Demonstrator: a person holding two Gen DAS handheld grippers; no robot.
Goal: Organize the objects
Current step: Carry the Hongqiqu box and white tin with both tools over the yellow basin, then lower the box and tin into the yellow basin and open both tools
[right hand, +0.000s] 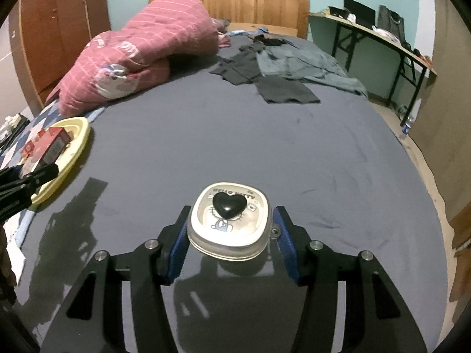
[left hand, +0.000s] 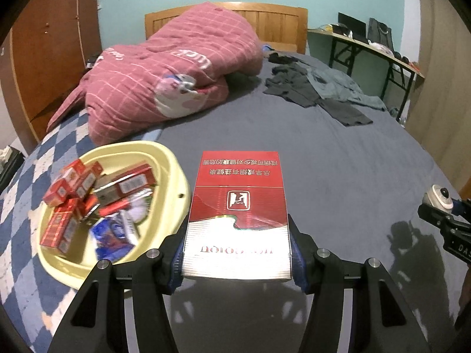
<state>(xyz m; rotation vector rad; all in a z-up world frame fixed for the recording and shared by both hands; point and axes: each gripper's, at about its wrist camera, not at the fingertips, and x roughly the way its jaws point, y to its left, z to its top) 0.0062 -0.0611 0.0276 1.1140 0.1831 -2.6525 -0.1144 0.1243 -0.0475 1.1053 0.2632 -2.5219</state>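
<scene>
My left gripper [left hand: 237, 253] is shut on a red and white cigarette pack [left hand: 238, 211], held flat above the grey bed sheet. To its left a pale yellow basin [left hand: 173, 164] holds several red cigarette packs [left hand: 70, 194] and a blue packet [left hand: 113, 235]. My right gripper [right hand: 231, 235] is shut on a clear rounded Hello Kitty case [right hand: 231, 220] with a black heart on its lid. The basin also shows at the far left of the right wrist view [right hand: 79, 138]. Each gripper's body shows at the edge of the other's view.
A pink checked quilt [left hand: 164, 70] is heaped at the bed's far left. Dark and grey clothes [left hand: 318, 88] lie at the far right of the bed. A wooden headboard [left hand: 265, 17], a wardrobe [left hand: 50, 44] and a folding desk [left hand: 368, 47] surround the bed.
</scene>
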